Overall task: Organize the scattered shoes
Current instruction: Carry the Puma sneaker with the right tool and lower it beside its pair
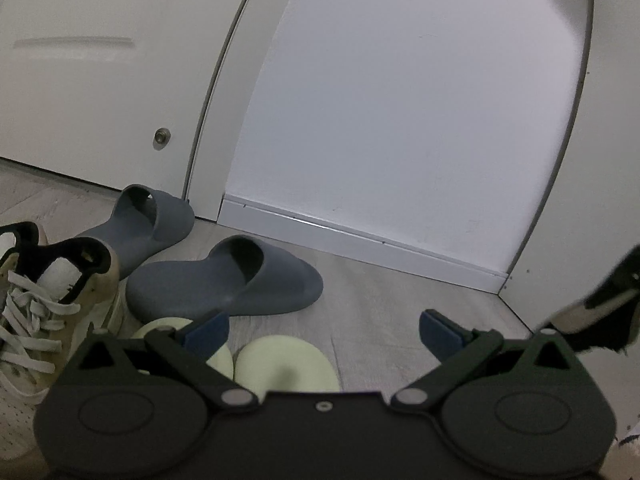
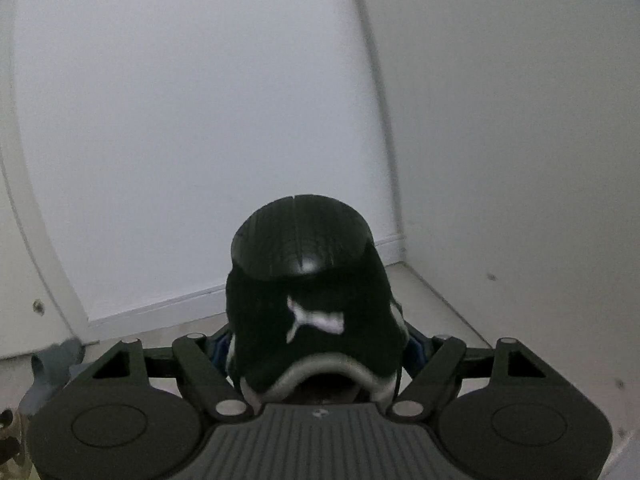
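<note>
My right gripper (image 2: 318, 350) is shut on a black sneaker (image 2: 308, 300) with a white cat logo, held off the floor with its sole end pointing away toward the wall corner. A blurred part of that black sneaker (image 1: 600, 312) shows at the right edge of the left wrist view. My left gripper (image 1: 324, 332) hangs open above the floor with nothing between its blue fingertips (image 1: 208, 330). Below it lie two pale green slippers (image 1: 286, 368). Two blue-grey slides (image 1: 224, 284) rest ahead left, near the door. A beige laced sneaker (image 1: 48, 304) stands at the far left.
A white wall with a baseboard (image 1: 360, 236) runs across ahead. A white door (image 1: 100, 92) with a small round fitting stands at the left. Grey wood-look floor (image 1: 380, 300) lies bare between the slides and the right corner.
</note>
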A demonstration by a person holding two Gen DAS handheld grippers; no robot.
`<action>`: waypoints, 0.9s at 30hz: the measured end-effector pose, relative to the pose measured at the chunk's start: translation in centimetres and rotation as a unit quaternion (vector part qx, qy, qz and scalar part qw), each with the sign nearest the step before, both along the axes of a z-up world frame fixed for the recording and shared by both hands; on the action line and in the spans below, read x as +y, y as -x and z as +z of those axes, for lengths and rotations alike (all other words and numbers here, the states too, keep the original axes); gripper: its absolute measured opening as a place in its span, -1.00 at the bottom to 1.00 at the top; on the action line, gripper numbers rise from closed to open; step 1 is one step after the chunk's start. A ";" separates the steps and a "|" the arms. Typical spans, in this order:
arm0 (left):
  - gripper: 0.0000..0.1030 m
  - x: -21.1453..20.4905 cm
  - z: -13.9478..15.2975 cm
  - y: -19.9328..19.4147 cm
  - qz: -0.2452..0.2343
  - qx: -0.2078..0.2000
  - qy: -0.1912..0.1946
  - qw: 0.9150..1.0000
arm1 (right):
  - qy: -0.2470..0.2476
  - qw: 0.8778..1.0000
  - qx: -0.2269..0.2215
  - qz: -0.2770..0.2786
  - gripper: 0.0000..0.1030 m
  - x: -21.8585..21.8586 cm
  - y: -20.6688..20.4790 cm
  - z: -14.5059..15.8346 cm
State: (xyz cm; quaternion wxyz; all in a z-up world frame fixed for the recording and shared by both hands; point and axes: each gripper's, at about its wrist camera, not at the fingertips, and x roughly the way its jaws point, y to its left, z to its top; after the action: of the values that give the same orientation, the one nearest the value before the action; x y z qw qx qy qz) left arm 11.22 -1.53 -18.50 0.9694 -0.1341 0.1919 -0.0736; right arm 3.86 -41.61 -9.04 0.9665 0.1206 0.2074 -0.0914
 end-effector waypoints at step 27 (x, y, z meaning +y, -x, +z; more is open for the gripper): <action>0.99 0.0 -0.6 -0.5 -0.007 0.022 0.011 1.000 | -0.008 0.989 0.150 -0.002 0.48 -2.5 -7.3 -6.5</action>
State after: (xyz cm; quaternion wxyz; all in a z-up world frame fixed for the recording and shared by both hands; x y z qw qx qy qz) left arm 11.74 -1.50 -19.13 0.9629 -0.1445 0.2138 -0.0795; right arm 11.20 -44.10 -15.51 0.9231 0.1139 0.3507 -0.1089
